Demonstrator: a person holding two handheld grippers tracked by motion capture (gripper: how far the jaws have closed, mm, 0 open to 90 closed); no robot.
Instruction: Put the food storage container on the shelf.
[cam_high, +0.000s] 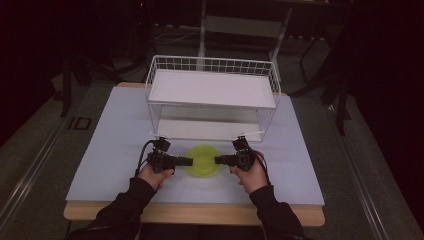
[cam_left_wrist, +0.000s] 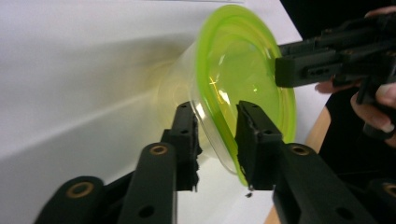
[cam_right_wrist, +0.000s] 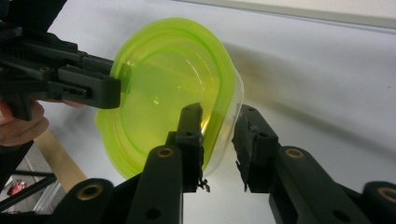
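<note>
A clear round container with a lime-green lid (cam_high: 203, 160) sits on the white table top, near the front and in the middle. My left gripper (cam_high: 191, 161) comes at it from the left, jaws level. In the left gripper view its jaws (cam_left_wrist: 217, 126) straddle the container (cam_left_wrist: 233, 70) rim, one pad on the clear wall and one on the green lid. My right gripper (cam_high: 216, 160) meets it from the opposite side. In the right gripper view its jaws (cam_right_wrist: 219, 126) pinch the container (cam_right_wrist: 163, 93) rim the same way. Each gripper view also has the other gripper across the lid.
A white wire basket shelf (cam_high: 212, 95) stands just behind the container, with an open lower level facing me. The white table top (cam_high: 115, 150) has a wooden front edge (cam_high: 195, 212). Dark floor and chair legs lie beyond the table.
</note>
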